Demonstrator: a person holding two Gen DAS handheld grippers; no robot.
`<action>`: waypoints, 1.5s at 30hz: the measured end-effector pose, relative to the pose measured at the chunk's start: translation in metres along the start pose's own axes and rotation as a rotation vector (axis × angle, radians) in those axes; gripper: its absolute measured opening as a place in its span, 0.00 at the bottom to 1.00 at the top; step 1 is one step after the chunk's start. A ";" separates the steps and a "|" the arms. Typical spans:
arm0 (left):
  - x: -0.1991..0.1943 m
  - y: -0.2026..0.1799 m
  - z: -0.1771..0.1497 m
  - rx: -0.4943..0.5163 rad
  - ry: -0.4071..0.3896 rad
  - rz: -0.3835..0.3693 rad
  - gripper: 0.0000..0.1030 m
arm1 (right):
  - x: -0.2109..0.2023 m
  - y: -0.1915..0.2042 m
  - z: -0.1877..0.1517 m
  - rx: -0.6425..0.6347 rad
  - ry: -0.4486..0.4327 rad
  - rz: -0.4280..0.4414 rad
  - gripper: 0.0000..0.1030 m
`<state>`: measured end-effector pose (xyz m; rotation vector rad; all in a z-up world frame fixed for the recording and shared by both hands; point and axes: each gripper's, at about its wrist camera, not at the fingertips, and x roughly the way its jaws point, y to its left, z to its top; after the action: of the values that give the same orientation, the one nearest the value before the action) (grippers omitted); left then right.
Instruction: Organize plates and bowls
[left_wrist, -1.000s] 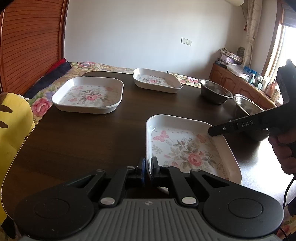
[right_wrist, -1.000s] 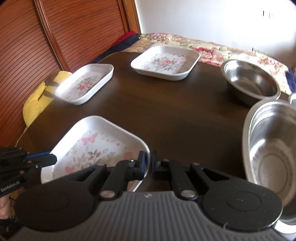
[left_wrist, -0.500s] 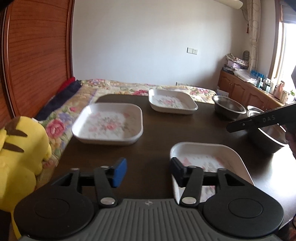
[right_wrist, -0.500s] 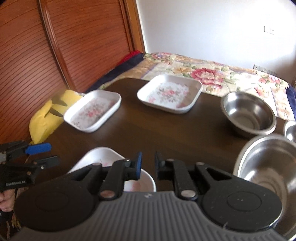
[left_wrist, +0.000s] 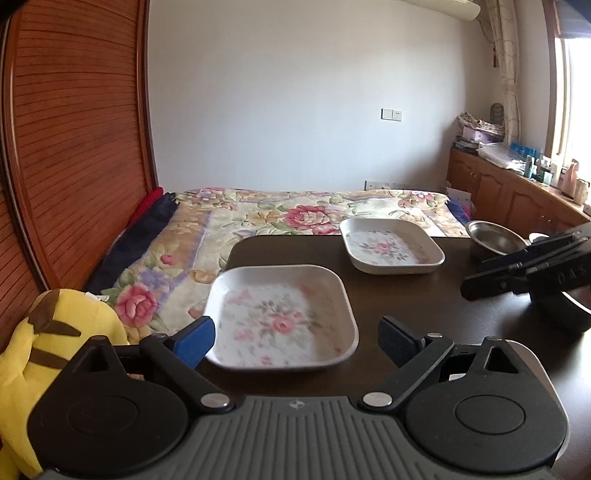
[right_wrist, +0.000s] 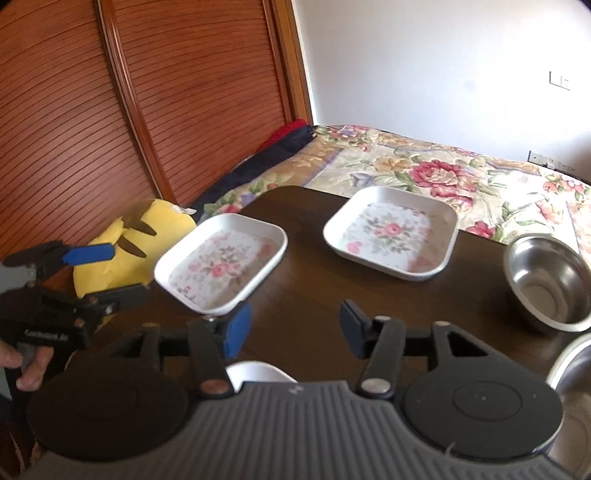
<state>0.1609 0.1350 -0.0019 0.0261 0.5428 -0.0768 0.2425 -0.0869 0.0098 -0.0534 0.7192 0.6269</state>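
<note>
Near plate (left_wrist: 280, 321): white, square with rounded corners, pink floral print, lying flat on the dark counter (left_wrist: 406, 295), no clear long axis, one corner toward my right gripper (right_wrist: 291, 326). Beyond it, toward the bed (left_wrist: 295, 214), a matching far plate (left_wrist: 391, 245); right of that, a steel bowl (right_wrist: 546, 282). My left gripper (left_wrist: 295, 338) faces the near plate. Both jaws spread wide, holding nothing.
</note>
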 end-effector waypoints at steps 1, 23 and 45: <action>0.004 0.006 0.003 0.000 0.005 -0.010 1.00 | 0.004 0.002 0.002 0.002 0.005 0.004 0.60; 0.082 0.086 0.022 0.033 0.112 -0.066 0.82 | 0.085 0.036 0.033 0.025 0.119 0.030 0.58; 0.111 0.107 0.010 -0.043 0.179 -0.105 0.60 | 0.123 0.038 0.033 0.021 0.197 0.030 0.38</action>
<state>0.2688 0.2338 -0.0502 -0.0379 0.7245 -0.1664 0.3119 0.0165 -0.0363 -0.0857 0.9188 0.6481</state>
